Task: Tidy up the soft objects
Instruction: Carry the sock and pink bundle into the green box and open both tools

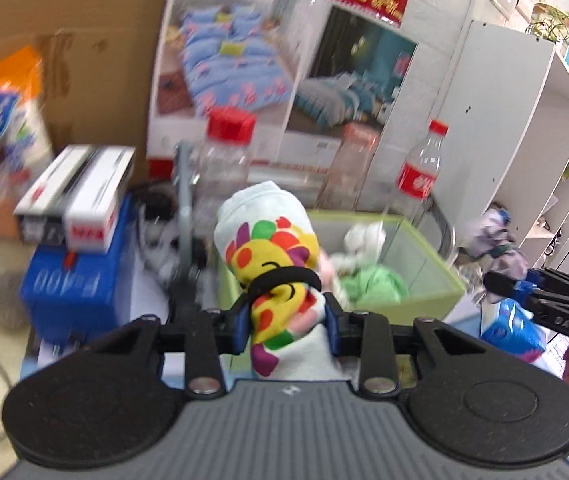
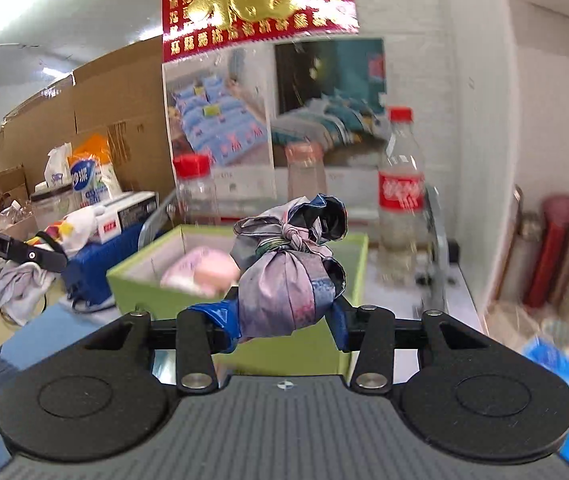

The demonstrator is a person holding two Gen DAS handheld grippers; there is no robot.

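Observation:
My left gripper is shut on a rolled white cloth with a colourful print, tied with a black band, held in front of and left of the green box. The box holds a green cloth and white cloth. My right gripper is shut on a knotted grey-purple cloth bundle, held just in front of the green box, where a pink soft item lies. Each gripper shows in the other's view, the right and the left.
Clear plastic bottles with red caps stand behind the box. A blue carton with small boxes on top sits left. Cardboard and a bedding poster line the back. A white shelf stands right. A blue packet lies on the table.

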